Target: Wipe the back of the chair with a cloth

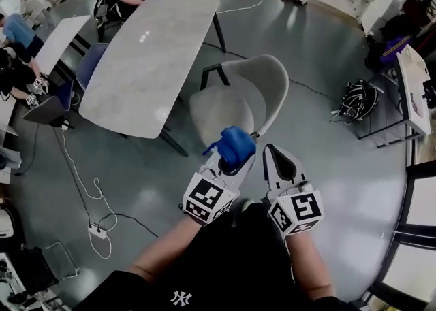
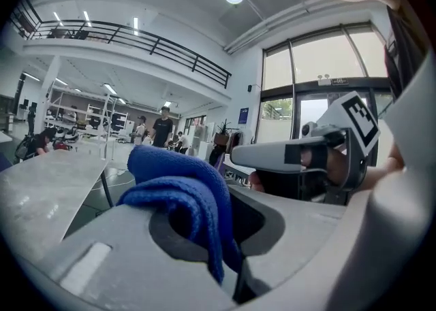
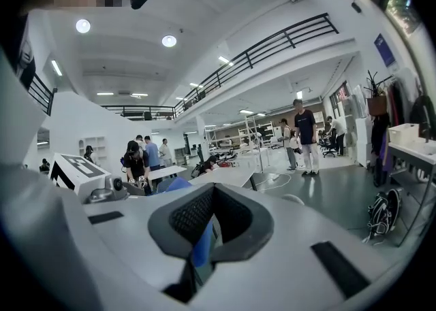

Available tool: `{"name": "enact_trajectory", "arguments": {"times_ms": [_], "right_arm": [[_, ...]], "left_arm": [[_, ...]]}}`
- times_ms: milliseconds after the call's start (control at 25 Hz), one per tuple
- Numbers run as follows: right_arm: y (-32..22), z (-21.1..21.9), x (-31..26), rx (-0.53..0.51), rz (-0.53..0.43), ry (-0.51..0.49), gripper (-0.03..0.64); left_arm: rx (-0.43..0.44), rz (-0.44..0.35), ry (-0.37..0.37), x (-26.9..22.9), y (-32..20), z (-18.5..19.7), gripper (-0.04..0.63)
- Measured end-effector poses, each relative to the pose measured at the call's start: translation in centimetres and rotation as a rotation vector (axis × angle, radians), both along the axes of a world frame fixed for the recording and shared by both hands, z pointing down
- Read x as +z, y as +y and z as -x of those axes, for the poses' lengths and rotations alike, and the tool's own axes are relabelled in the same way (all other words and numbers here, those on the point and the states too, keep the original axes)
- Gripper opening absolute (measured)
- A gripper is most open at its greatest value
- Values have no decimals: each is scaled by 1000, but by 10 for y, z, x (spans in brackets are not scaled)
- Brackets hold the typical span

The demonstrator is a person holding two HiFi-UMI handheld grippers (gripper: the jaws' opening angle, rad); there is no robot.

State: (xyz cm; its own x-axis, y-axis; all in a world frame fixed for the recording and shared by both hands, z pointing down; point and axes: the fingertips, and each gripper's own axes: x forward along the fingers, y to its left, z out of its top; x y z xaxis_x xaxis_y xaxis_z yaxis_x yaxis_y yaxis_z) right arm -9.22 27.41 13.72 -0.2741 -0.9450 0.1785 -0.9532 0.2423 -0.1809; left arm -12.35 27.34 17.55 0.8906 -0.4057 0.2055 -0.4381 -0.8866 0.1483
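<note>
At the far left stands a long pale grey stone-look worktop (image 1: 146, 58), with a white power strip (image 1: 97, 231) on the grey floor near its left end. None of this bears on the job.

Nearer the middle, the left gripper (image 1: 228, 160) is clamped on a bunched, thick blue cloth (image 1: 235, 145). Its own view shows the jaws closed around a fold, with the rest of the cloth (image 2: 180, 180) heaped above and ahead of the tips. Held that way, the soft bulk leads, so fabric rather than hard plastic would meet the chair first.

Just beyond the cloth is the cream moulded shell chair on dark legs (image 1: 269, 82). Its seat faces the worktop and its curved back rises on the right. The cloth hangs over the near edge of the shell, low on the back. I cannot tell whether it touches. Wiping looks barely begun, and most of the back lies further up and away.

Just beside it on the right, the right gripper (image 1: 278, 160) has its jaws drawn together on nothing. Only a thin blue sliver shows through the slit in its own view (image 3: 204, 235). It seems parked clear of the wiping path.

Far right, a black backpack (image 1: 357, 102) lies on the floor.
</note>
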Motion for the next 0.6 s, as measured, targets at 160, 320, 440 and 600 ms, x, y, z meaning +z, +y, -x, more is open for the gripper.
{"name": "enact_trajectory", "arguments": {"times_ms": [160,320,440,600], "right_arm": [[-30,-18,8,15,7,-13,14],[-68,-43,22,0,21,-28,13],[-104,-65,32,-27,33,-33,13],[-158,-97,50,-89,53,-32,13]], "left_arm": [[25,4,-6,10,-28,-18,60],[38,12,-25,28,-62,-45,60],[28,15,-34,38,-94,-70,60],[7,29,-60,58,-141,-109,60]]}}
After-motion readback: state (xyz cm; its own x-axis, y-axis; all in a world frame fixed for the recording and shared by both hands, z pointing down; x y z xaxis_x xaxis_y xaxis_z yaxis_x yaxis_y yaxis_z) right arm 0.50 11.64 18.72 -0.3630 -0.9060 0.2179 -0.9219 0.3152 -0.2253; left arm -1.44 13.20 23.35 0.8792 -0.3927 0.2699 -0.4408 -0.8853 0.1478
